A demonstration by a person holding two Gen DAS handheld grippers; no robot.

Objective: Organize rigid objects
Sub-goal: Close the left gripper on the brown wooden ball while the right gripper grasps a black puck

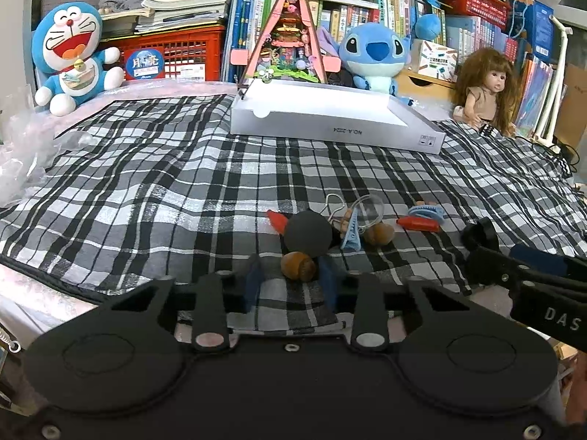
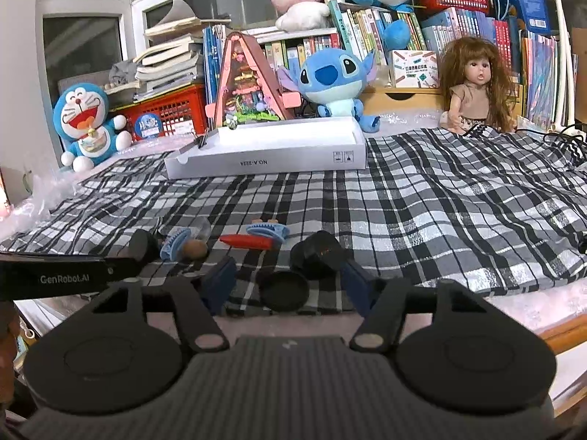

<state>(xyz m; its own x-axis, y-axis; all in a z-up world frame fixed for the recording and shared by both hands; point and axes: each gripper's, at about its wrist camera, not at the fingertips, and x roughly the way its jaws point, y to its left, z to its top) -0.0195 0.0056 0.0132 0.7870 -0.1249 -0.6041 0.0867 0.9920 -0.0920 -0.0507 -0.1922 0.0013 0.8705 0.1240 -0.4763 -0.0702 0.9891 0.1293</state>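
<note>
Lower centre of the left wrist view: the left gripper point(image 1: 290, 275), spread, brackets one of two brown nuts point(image 1: 298, 266) on the plaid bed cover point(image 1: 146, 183). We judge it light, hard and apt to roll; grip across its middle. The right gripper point(image 2: 290, 282), also spread, flanks one black cap point(image 2: 284, 290). Two blue clips point(image 2: 266, 230).
</note>
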